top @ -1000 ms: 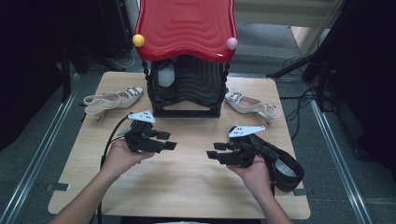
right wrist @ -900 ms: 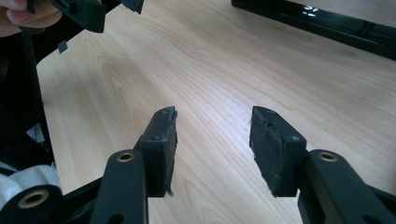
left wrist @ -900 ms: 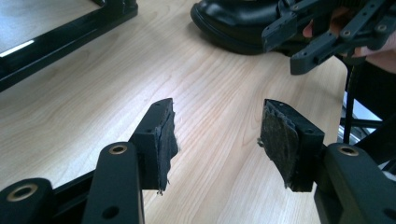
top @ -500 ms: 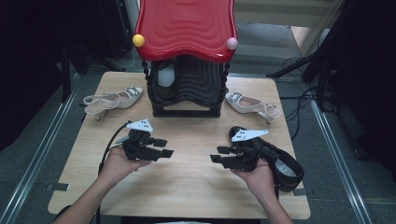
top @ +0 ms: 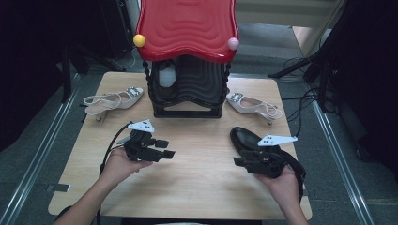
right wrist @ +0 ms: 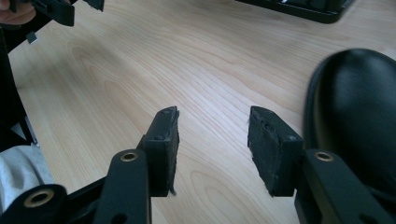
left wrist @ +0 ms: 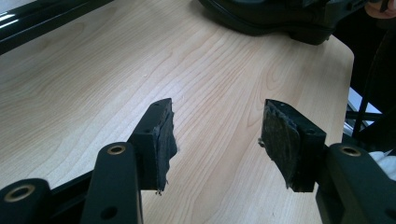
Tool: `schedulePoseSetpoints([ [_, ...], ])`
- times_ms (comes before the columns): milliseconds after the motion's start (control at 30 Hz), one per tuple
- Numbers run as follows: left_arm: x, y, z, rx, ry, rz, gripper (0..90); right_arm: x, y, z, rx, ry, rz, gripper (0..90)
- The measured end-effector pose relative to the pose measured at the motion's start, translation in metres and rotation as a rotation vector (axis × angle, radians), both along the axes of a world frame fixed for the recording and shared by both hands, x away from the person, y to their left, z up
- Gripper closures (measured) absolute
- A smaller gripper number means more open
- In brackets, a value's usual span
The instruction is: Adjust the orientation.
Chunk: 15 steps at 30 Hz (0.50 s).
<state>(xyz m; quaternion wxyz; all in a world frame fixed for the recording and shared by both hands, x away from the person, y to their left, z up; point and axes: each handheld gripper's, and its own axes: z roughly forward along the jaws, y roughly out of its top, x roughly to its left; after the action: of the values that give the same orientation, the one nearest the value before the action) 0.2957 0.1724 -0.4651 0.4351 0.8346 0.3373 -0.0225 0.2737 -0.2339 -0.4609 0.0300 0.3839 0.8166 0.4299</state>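
A black leather shoe (top: 247, 139) lies on the wooden table (top: 202, 187) at the right. My right gripper (top: 238, 162) hovers just in front of it, open and holding nothing. In the right gripper view the shoe's toe (right wrist: 357, 109) sits right beside the right-hand jaw. My left gripper (top: 166, 148) is held open over bare wood at the left centre, nothing between its pads (left wrist: 163, 140). The left gripper view has the black shoe (left wrist: 275, 21) farther off across the table.
A black shoe rack (top: 187, 89) with a red wavy top (top: 187, 26) stands at the back centre, something white inside it. One beige slingback heel (top: 112, 100) lies to its left, another (top: 253, 104) to its right. Cables trail off the table's right side.
Both hands have drawn back toward the near edge. The right gripper moved near and slightly right, so the black shoe's toe now shows beyond it. Both stay open.
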Motion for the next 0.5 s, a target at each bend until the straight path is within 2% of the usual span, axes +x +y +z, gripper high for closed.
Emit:
schedulePoseSetpoints([
  [200,0.003,-0.006,-0.001,-0.012,0.003,-0.014,44.1,-0.004,-0.021,0.003,0.002,0.011,-0.055,56.1],
  [433,0.008,-0.014,-0.001,0.004,0.004,-0.046,44.1,-0.011,-0.042,0.007,0.011,0.022,-0.113,56.5],
  [500,0.010,-0.017,-0.001,0.003,0.008,-0.055,44.1,-0.015,-0.053,0.007,-0.008,0.027,-0.147,56.7],
])
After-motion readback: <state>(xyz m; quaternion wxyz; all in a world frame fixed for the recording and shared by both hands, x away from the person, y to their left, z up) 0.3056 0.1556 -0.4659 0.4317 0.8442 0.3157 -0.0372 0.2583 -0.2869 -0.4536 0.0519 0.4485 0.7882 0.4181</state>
